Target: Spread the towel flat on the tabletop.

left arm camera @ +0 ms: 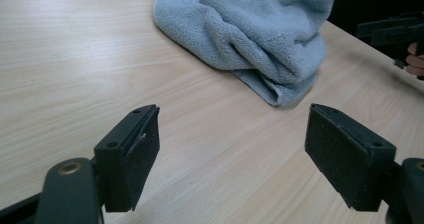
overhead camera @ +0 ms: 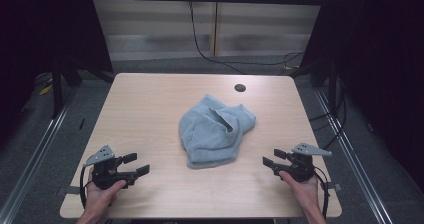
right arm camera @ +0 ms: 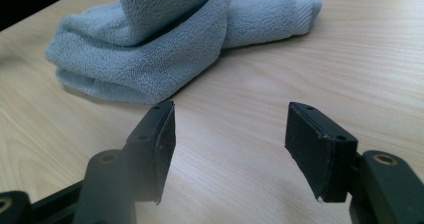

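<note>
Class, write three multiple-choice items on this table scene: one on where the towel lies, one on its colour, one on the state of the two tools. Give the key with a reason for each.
1. Where does the towel lie?
A. near the middle of the table, between the two tools
B. at the far left corner
C. on the floor

2. What colour is the towel?
A. red
B. light blue-grey
C. yellow

3. What state are the left tool and right tool in?
A. both shut on the towel
B. left shut, right open
C. both open, holding nothing

Key: 1 A, since the high view shows it crumpled mid-table with a tool to each side. 2 B, as all three views show a pale blue-grey cloth. 3 C, as each gripper view shows jaws apart over bare wood, short of the towel.
</note>
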`<action>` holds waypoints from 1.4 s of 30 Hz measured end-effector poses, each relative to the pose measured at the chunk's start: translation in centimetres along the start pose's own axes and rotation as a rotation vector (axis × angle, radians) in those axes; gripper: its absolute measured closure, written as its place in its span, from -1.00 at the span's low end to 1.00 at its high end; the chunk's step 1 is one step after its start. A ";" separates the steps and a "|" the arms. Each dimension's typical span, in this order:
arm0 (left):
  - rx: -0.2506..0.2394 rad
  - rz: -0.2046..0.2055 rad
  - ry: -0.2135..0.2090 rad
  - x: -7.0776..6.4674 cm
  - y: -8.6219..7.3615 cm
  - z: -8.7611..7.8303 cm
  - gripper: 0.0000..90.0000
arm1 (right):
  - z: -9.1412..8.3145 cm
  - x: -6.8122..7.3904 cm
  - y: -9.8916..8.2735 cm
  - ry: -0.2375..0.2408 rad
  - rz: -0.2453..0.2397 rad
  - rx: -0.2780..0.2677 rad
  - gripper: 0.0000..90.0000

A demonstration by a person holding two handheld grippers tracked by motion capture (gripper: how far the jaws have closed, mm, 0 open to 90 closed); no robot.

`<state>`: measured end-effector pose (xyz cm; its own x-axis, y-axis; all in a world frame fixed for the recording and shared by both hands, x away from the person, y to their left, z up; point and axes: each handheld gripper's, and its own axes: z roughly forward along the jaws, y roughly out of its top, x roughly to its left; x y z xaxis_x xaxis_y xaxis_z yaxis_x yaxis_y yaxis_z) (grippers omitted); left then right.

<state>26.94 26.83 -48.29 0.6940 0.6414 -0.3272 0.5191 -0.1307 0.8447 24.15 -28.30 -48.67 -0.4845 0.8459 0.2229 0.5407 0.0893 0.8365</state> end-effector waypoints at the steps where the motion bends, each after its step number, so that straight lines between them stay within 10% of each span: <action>1: 0.000 0.000 0.000 0.0 0.0 0.0 -0.49 | 0.0 0.0 0.0 0.000 0.000 0.000 -0.18; 15: 0.012 0.048 0.040 0.1 1.1 0.6 -0.33 | 1.5 1.8 2.2 0.050 -0.053 0.032 -0.28; 30: 0.029 0.059 0.045 1.3 2.9 3.4 -0.21 | 9.3 3.2 10.9 0.120 -0.113 0.000 -0.35; 35: 0.019 0.045 0.060 1.7 2.6 2.8 -0.24 | 13.8 3.5 9.8 0.107 -0.114 0.106 -0.40; 42: 0.045 0.051 0.055 1.7 2.3 3.4 -0.24 | 16.2 4.2 7.6 0.106 -0.119 0.167 0.10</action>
<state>31.02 25.07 -48.38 0.6921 0.6735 -0.2598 0.5068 -0.1971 0.8392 37.40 -15.51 -49.48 -0.6164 0.7650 0.1864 0.5773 0.2780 0.7678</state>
